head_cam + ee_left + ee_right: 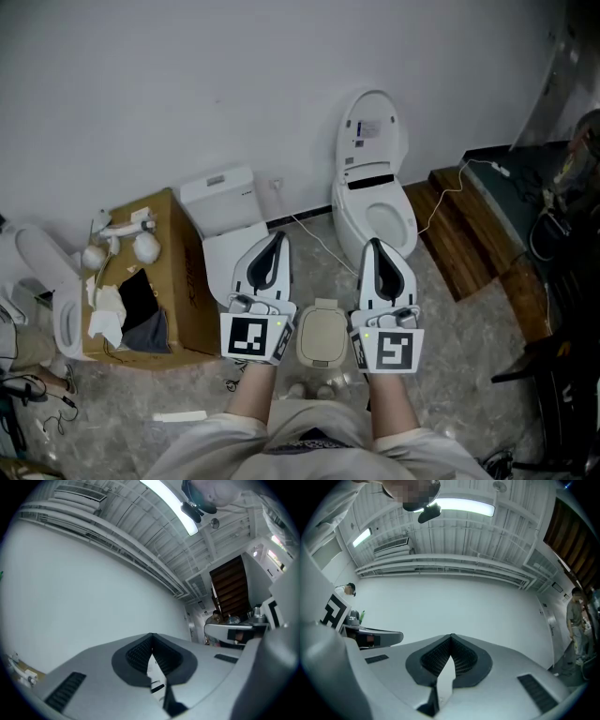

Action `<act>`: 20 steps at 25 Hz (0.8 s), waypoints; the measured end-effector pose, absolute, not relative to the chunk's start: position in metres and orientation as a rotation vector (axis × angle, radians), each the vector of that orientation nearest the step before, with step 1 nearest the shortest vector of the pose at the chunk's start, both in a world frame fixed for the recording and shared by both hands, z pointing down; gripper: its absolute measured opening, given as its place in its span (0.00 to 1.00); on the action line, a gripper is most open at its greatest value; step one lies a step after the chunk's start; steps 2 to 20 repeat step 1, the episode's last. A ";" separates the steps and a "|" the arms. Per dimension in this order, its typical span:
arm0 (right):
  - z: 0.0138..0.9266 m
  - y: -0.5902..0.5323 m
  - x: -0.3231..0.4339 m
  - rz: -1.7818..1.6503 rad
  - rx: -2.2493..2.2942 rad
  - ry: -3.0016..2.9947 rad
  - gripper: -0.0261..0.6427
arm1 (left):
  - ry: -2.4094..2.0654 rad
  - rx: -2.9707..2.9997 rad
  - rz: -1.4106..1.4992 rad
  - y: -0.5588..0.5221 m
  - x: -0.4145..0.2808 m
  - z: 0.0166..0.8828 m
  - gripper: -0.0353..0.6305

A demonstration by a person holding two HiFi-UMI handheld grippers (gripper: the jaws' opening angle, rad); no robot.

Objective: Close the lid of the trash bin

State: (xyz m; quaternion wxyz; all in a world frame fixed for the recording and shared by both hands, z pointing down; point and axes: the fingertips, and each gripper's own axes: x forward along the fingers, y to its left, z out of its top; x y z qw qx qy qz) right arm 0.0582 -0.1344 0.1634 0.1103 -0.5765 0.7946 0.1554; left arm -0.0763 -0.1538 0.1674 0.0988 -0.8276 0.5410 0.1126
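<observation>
Both clenched, empty: left tongs point(275, 240), right tongs point(374, 247). Gripper views show just wall point(84, 588) and ceiling point(454, 531). Only the head view shows the trash bin point(322, 336), between my tongs, lid looks down. Toilet point(375, 211) ahead of right tongs, cardboard box point(183, 281) left.

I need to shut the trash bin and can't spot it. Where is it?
In the head view, the trash bin sits on the floor at lower centre, between the left gripper and the right gripper.

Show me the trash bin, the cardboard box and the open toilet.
trash bin point(322, 336), head view, top of lid.
cardboard box point(187, 286), head view, right side wall.
open toilet point(382, 220), head view, bowl.
</observation>
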 end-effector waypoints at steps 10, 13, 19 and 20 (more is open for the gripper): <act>0.163 -0.134 0.058 0.458 -1.695 2.335 0.05 | 1.600 -2.446 0.334 -0.153 -0.077 0.167 0.05; 0.163 -0.134 0.058 0.458 -1.695 2.335 0.05 | 1.600 -2.446 0.334 -0.153 -0.077 0.167 0.05; 0.163 -0.134 0.058 0.458 -1.695 2.335 0.05 | 1.600 -2.446 0.334 -0.153 -0.077 0.167 0.05; 0.163 -0.134 0.058 0.458 -1.695 2.335 0.05 | 1.600 -2.446 0.334 -0.153 -0.077 0.167 0.05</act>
